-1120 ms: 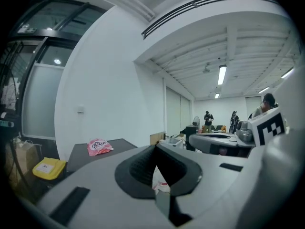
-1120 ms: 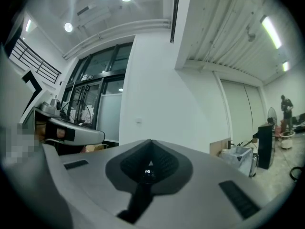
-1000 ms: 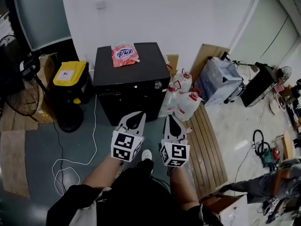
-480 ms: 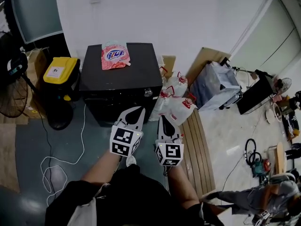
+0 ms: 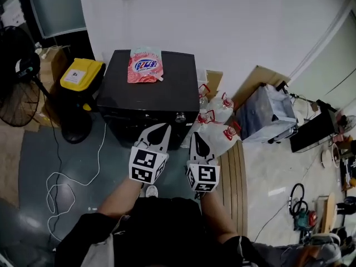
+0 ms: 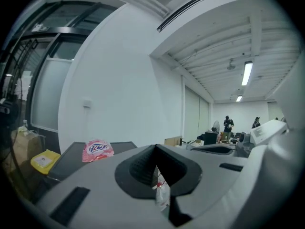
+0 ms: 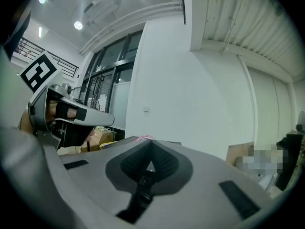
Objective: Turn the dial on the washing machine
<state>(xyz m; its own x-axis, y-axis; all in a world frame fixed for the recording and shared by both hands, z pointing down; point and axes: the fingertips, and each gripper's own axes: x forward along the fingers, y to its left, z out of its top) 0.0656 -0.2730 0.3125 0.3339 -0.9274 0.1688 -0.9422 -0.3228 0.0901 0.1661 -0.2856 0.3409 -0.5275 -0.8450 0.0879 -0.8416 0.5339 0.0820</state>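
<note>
**Both grippers closed and empty in front of the washing machine**

The black washing machine (image 5: 146, 93) stands against the white wall, straight in front of you. On its left side you see a large black fan (image 5: 15, 90). Between the fan and the machine there is a container with a yellow lid (image 5: 82, 74). On the right side a grey box (image 5: 267, 113) stands near the wall, and a slatted wooden board (image 5: 235, 174) lies on the floor in front of that box. A group of white jugs (image 5: 214, 121) with red caps stands just beside the right wall of the machine. A white cable (image 5: 64, 179) lies in loops on the floor at your left. A pink detergent pouch (image 5: 144, 65) lies flat on the lid of the machine, toward the back edge.

You hold the left gripper (image 5: 166, 128) and the right gripper (image 5: 196, 137) side by side and close together, in the air before the front of the machine. Each one has its marker cube (image 5: 147, 167) toward you. In the left gripper view the two fingers meet at the tips and nothing is between them. In the right gripper view the fingers are also pressed together, and nothing is held.

The dial (image 5: 180, 117) is the small silver knob at the right end of the front control strip, near the top of the machine. It is near both gripper tips, a little ahead of them, and neither gripper touches it.
</note>
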